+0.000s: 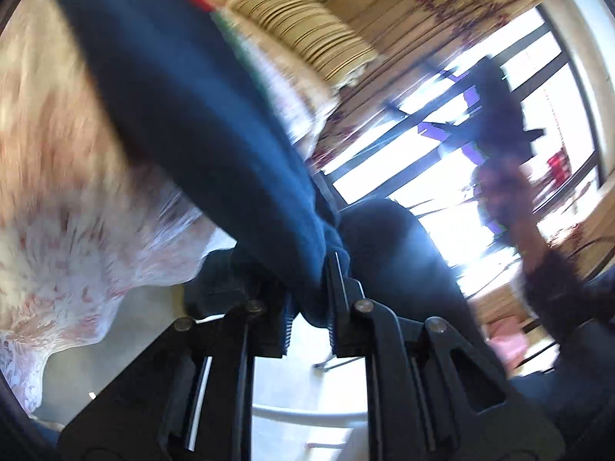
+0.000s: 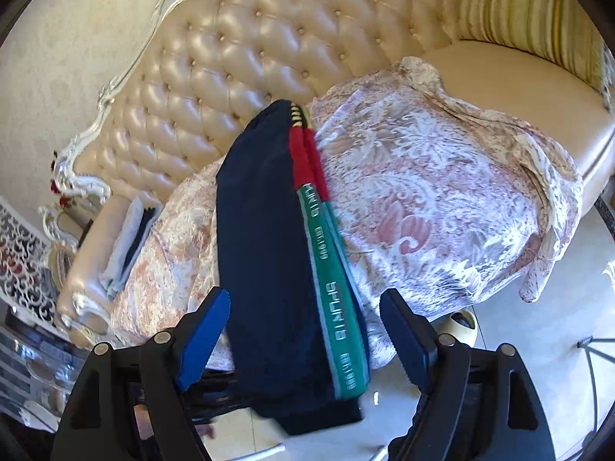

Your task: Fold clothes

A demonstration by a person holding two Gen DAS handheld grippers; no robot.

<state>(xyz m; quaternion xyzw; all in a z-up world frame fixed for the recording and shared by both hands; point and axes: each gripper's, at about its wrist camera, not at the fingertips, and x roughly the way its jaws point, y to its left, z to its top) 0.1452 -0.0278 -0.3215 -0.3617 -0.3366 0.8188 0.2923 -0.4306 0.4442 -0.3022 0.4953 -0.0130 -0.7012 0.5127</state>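
A navy garment (image 2: 265, 269) with a green and red lettered waistband (image 2: 338, 307) hangs lengthwise in front of the sofa. In the left wrist view, which is blurred, the navy garment (image 1: 200, 123) stretches from the upper left down into my left gripper (image 1: 313, 288), which is shut on a bunched edge of it. My right gripper (image 2: 307, 338) is open, its fingers wide apart on either side of the hanging cloth and not pressing on it. One right finger (image 2: 205, 340) carries blue tape.
A cream tufted sofa (image 2: 269, 38) is draped with a floral lace cover (image 2: 423, 192). A striped cushion (image 2: 526, 4) leans at its right end, and folded clothes (image 2: 127, 246) lie at its left end. A bright window (image 1: 442, 176) and a person's hand (image 1: 503, 192) show blurred.
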